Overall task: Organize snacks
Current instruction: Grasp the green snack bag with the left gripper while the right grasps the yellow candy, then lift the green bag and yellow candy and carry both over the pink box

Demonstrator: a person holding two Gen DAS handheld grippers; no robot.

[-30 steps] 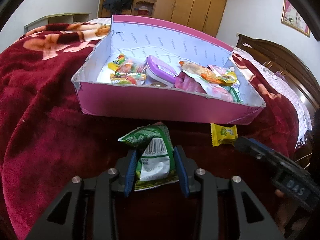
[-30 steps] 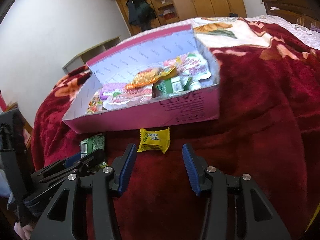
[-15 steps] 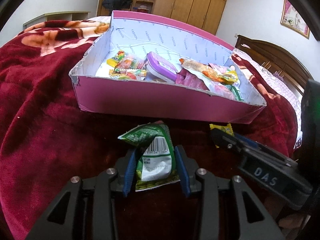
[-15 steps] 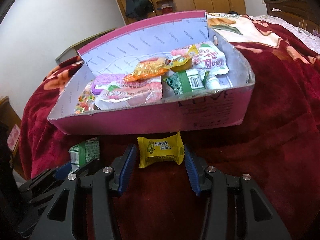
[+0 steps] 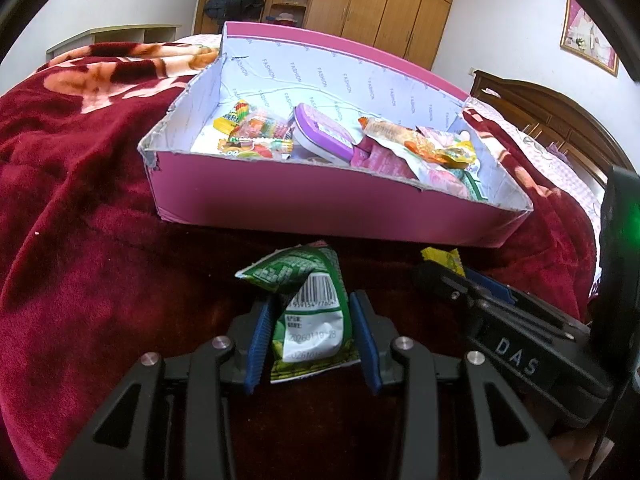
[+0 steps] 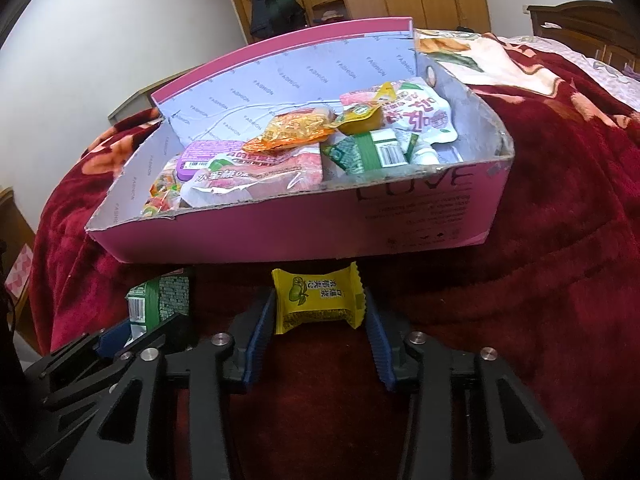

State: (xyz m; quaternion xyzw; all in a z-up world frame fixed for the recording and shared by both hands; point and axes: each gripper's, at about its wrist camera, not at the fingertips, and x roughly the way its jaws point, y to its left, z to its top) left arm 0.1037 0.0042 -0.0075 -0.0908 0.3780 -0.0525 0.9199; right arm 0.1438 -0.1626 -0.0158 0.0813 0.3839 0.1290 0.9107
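Mostly packed into pink box (image 6: 248,236); left tongs (image 5: 312,328) clenched green packet (image 5: 308,312), right tongs (image 6: 318,320) bracketed yellow candy (image 6: 318,300), grip unclear.

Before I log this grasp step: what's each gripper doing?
Left gripper: shut on the green snack packet.
Right gripper: jaws around the yellow candy; contact cannot be told.

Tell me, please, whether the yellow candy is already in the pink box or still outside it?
Outside. The yellow candy lies on the red blanket in front of the pink box, between the right gripper's open fingers.
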